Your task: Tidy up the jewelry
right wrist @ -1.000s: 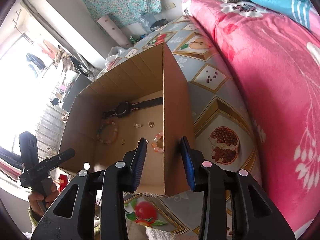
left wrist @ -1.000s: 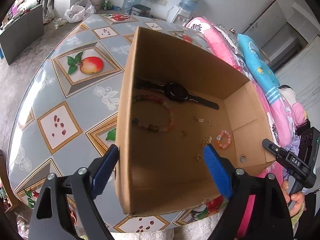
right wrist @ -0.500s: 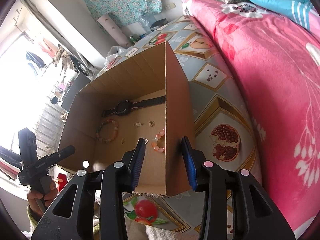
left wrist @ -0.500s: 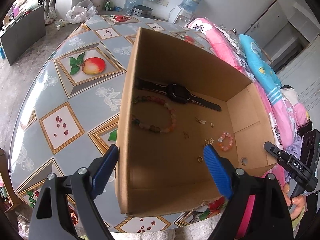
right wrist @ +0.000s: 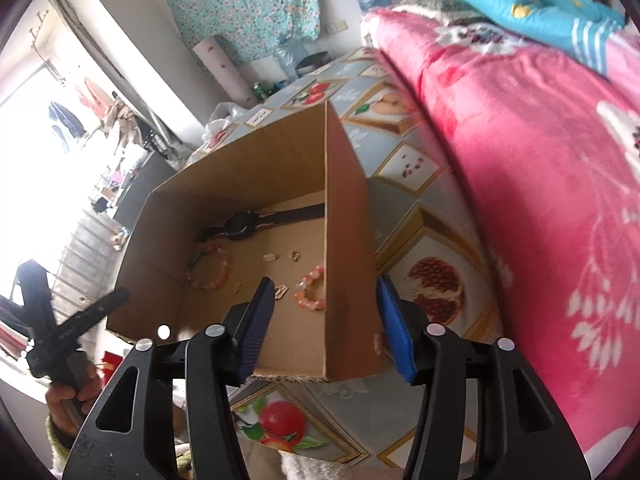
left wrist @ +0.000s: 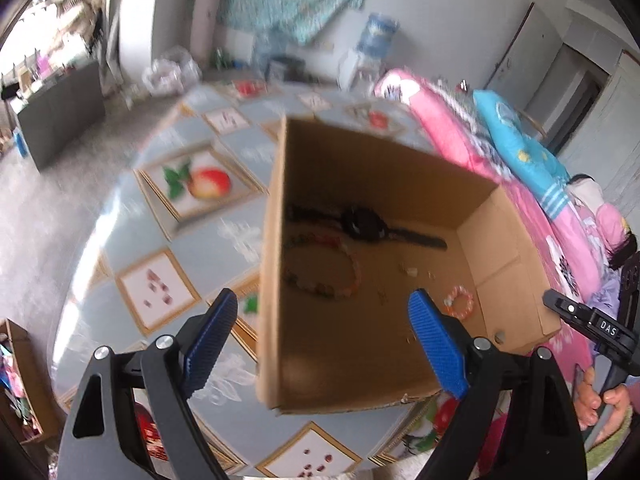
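Note:
An open cardboard box stands on the table. Inside lie a black watch, a large multicoloured bead bracelet, a small pink-orange bead bracelet and several tiny earrings. My left gripper is open and empty, its jaws straddling the box's left wall above the near edge. My right gripper is open and empty, its jaws on either side of the box's right wall without touching it.
The table has a fruit-patterned cover. A pink quilt and a blue pillow lie on the bed beside it. A smaller cardboard box stands at the lower left. A water dispenser is at the back.
Both grippers have pulled back and up from the box. The right gripper's jaws have opened wider around the right wall. The left view is blurred from motion.

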Action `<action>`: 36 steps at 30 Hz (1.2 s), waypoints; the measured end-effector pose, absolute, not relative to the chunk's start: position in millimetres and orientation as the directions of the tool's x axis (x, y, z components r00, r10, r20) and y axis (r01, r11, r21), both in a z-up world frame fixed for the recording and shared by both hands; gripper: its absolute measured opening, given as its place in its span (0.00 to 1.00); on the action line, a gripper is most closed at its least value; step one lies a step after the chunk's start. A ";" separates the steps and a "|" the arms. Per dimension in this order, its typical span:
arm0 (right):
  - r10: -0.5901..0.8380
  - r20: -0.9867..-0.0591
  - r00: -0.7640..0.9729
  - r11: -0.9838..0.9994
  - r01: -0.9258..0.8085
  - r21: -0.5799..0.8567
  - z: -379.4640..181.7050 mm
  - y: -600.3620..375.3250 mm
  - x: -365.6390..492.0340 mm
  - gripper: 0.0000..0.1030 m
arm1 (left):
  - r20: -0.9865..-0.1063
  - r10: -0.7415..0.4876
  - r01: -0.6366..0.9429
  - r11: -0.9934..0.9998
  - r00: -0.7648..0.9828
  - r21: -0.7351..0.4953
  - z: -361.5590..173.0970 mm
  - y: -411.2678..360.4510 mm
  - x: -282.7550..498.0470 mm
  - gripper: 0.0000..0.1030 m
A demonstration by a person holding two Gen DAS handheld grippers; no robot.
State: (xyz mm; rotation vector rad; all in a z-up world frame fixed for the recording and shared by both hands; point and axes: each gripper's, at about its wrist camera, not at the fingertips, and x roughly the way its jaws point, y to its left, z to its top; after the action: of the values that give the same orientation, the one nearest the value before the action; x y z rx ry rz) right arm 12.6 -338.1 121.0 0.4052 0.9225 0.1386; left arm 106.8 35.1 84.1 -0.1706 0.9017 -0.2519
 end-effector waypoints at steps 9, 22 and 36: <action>0.202 -0.678 0.707 0.950 0.026 0.310 154.9 -330.5 -16.7 0.69 | -0.626 -0.277 0.176 0.960 0.729 -0.219 124.5 37.8 64.4 0.94; 0.178 -0.622 0.763 0.977 -0.063 0.203 168.6 -286.8 -64.4 0.85 | -0.571 -0.228 0.170 0.973 0.789 -0.153 134.6 28.8 6.2 0.94; 0.095 -0.658 0.747 0.995 -0.061 0.075 145.5 -247.2 -81.8 0.92 | -0.584 -0.035 0.073 0.996 0.811 0.042 103.5 11.5 -19.1 0.94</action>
State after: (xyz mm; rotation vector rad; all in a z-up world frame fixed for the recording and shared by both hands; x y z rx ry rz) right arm -81.8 -247.2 145.5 0.0495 0.7218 0.0851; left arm -19.1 11.5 103.5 0.0635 0.6228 -0.0574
